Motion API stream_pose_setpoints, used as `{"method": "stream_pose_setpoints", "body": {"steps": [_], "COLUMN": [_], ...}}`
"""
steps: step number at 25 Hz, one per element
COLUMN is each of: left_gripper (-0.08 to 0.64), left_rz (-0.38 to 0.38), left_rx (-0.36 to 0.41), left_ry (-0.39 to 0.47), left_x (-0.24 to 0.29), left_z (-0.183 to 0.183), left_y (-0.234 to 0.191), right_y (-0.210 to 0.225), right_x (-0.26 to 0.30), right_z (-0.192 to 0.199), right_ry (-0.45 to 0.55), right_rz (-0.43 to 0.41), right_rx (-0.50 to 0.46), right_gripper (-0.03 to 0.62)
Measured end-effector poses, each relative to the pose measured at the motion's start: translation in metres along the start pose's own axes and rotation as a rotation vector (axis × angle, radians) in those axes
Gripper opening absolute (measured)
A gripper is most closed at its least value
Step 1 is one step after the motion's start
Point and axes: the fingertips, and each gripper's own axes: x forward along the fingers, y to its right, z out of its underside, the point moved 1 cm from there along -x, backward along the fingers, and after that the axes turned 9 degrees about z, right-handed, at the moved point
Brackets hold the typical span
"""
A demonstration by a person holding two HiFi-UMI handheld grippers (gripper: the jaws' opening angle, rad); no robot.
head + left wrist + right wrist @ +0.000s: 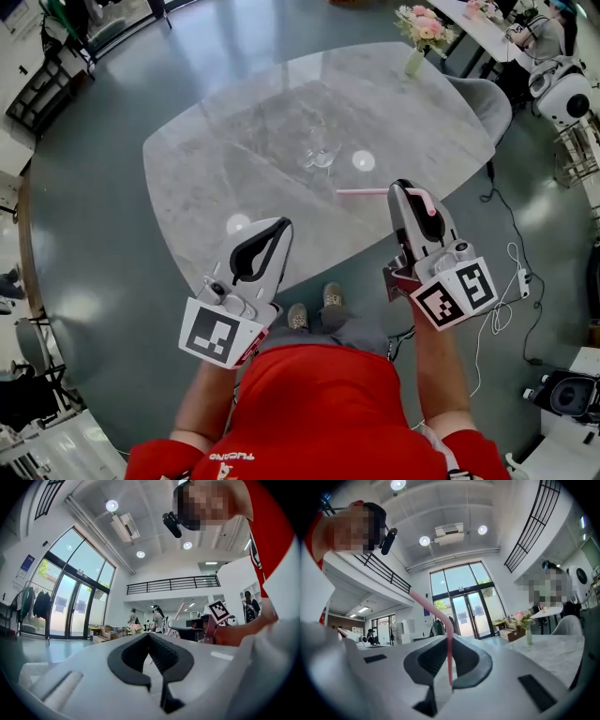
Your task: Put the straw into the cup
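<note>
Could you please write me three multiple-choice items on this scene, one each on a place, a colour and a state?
1. Where does the clear glass cup stand?
A. on the grey marble-look table
B. on the floor
C. on a grey chair

2. What colour is the bendy plastic straw?
A. green
B. pink
C. black

3. What do the right tongs hold?
A. nothing
B. the cup
C. the straw

Key:
1 A, the cup stands near the middle of the table.
2 B, the straw shows pink in the head view and the right gripper view.
3 C, the jaws are closed on the straw.
</note>
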Motion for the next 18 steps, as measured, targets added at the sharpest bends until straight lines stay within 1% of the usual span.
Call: {"method": "stream_pose_setpoints", "body": {"steps": [4, 9, 12, 18], "left_gripper": [0.006, 0.006, 0.006, 0.006], "left_rz": [-0.02, -0.069, -0.095, -0.149], "left_rx": [0.017, 0.012, 0.017, 0.013], "left_ry": [-0.01, -0.013, -0.022, -0.045], "left_x": [0.02, 0.052, 0.072, 0.097], "left_z": [0.006, 0.016, 0.024, 0.046], "left_y": [-0.012, -0.037, -0.05, -0.078], "right_y": [0.018, 0.038, 0.05, 0.069], "right_x": [0.026, 0.067, 0.091, 0.137], "right_z": [0.006, 0.017, 0.025, 0.059], "right_ry": [-0.009, -0.027, -0.044, -0.099], "right_rz": [-0.01, -0.052, -0.071, -0.086], "right_rx": [-0.014, -0.01, -0.026, -0.077], "right_gripper": [0.025, 0.025, 0.025, 0.025]}}
